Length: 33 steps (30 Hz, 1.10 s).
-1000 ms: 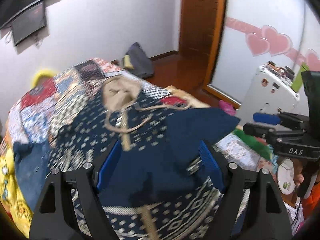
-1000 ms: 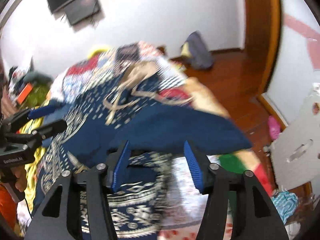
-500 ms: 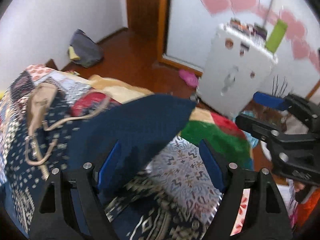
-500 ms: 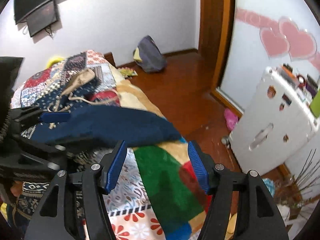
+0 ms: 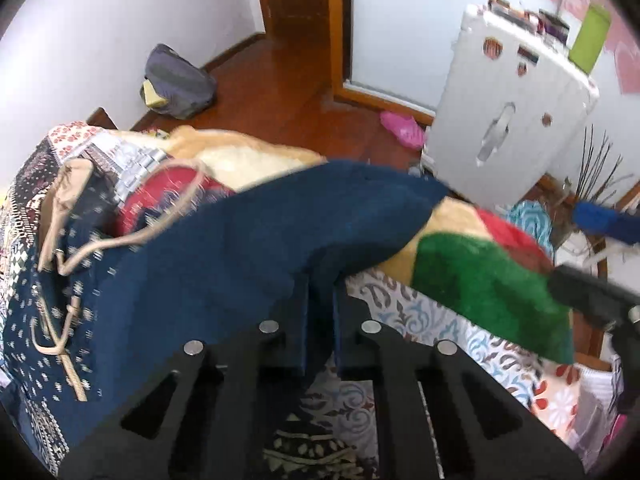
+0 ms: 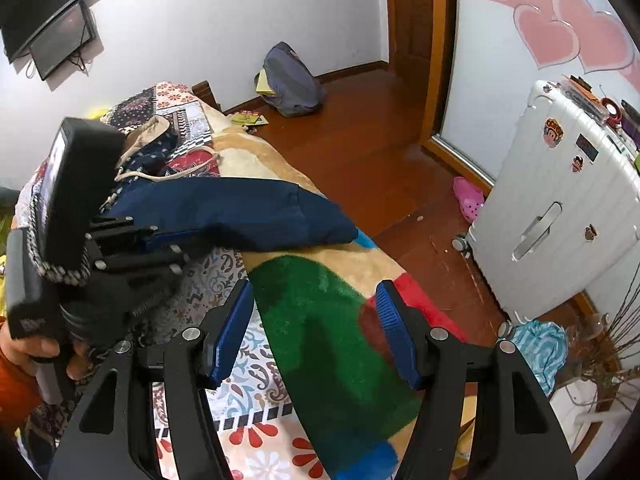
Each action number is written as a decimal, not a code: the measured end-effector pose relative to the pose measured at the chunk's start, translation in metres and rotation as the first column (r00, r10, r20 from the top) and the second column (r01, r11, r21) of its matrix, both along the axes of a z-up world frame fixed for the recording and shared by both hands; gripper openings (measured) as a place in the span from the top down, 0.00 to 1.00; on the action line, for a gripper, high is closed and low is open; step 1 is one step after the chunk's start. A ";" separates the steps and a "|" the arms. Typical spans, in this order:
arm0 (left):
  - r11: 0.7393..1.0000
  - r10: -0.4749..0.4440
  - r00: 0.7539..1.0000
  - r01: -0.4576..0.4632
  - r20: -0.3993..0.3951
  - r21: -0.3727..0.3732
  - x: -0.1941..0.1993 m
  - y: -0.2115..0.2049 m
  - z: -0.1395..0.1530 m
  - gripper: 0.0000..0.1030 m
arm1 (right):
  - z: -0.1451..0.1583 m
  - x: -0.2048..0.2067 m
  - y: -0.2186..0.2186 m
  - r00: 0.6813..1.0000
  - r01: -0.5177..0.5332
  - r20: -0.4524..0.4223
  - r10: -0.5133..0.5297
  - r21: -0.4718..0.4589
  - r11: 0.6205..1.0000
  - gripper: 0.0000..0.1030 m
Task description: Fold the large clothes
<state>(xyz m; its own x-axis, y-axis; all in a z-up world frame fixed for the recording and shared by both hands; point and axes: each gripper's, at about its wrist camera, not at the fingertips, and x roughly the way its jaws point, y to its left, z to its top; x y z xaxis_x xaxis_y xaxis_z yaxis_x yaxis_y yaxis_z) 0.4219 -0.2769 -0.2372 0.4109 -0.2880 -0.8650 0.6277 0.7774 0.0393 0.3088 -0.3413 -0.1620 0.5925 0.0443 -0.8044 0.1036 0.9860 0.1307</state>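
Note:
A large navy hooded garment [image 5: 256, 240] with a beige hood and drawstring [image 5: 68, 184] lies across the patterned bed. One plain navy part [image 6: 240, 208] stretches out toward the bed's edge. My left gripper [image 5: 320, 300] is shut on the near edge of that part, with fabric pinched between its pads. The right wrist view shows the same grip [image 6: 160, 240] at the left, held by a person's hand. My right gripper [image 6: 316, 332] stands open above the green and red blanket patch [image 6: 328, 320], apart from the garment, with nothing between its fingers.
The bed's edge runs just right of the blanket, with wooden floor beyond. A white suitcase [image 6: 560, 200] stands close to the bed. A grey backpack [image 6: 292, 80] and a pink shoe [image 6: 468, 200] lie on the floor. Dry twigs [image 6: 612, 320] stick up at the right.
My left gripper swung right along the garment, came down and closed on the navy fabric; it was open before. My right gripper shifted right over the blanket and stayed open.

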 end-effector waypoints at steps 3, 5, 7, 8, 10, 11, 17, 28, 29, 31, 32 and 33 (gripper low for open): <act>0.997 0.026 0.998 -0.023 0.049 -0.076 -0.002 0.017 0.032 0.93 | 0.008 -0.002 0.005 1.000 -0.011 0.019 0.011 -0.001 1.000 0.42; 0.991 0.049 0.996 -0.039 0.072 -0.132 -0.003 0.030 0.055 0.93 | 0.011 -0.001 0.008 0.999 -0.018 0.026 0.019 -0.004 1.000 0.42; 0.982 0.072 0.992 -0.053 0.100 -0.183 -0.005 0.049 0.080 0.93 | 0.016 0.000 0.013 0.999 -0.031 0.034 0.031 -0.004 1.000 0.42; 0.976 0.090 0.989 -0.064 0.119 -0.209 -0.007 0.062 0.094 0.94 | 0.017 0.001 0.016 0.999 -0.038 0.038 0.038 -0.003 0.999 0.42; 0.962 0.131 0.981 -0.091 0.143 -0.256 -0.010 0.090 0.118 0.94 | 0.022 0.004 0.024 0.997 -0.061 0.045 0.061 0.000 0.998 0.42; 0.956 0.151 0.977 -0.106 0.151 -0.273 -0.011 0.104 0.127 0.94 | 0.023 0.006 0.029 0.996 -0.072 0.049 0.072 -0.002 0.997 0.42; 0.912 0.307 0.941 -0.250 0.140 -0.324 -0.020 0.197 0.142 0.94 | 0.028 0.017 0.071 0.983 -0.176 0.054 0.178 -0.035 0.984 0.42; 0.873 0.487 0.868 -0.485 0.095 -0.041 -0.040 0.304 0.035 0.94 | -0.014 0.050 0.148 0.900 -0.431 -0.099 0.425 -0.038 0.902 0.42; 0.868 0.496 0.864 -0.496 0.091 -0.015 -0.041 0.309 0.026 0.94 | -0.018 0.053 0.152 0.895 -0.438 -0.118 0.431 -0.041 0.898 0.42; 0.858 0.511 0.857 -0.513 0.063 0.014 -0.042 0.319 0.011 0.94 | -0.026 0.060 0.157 0.888 -0.445 -0.153 0.433 -0.053 0.894 0.42; 0.854 0.518 0.854 -0.520 0.040 0.023 -0.042 0.323 0.005 0.94 | -0.031 0.063 0.159 0.885 -0.448 -0.171 0.432 -0.062 0.892 0.42; 0.853 0.520 0.854 -0.521 0.028 0.023 -0.043 0.325 0.002 0.94 | -0.033 0.065 0.159 0.884 -0.449 -0.181 0.432 -0.067 0.891 0.42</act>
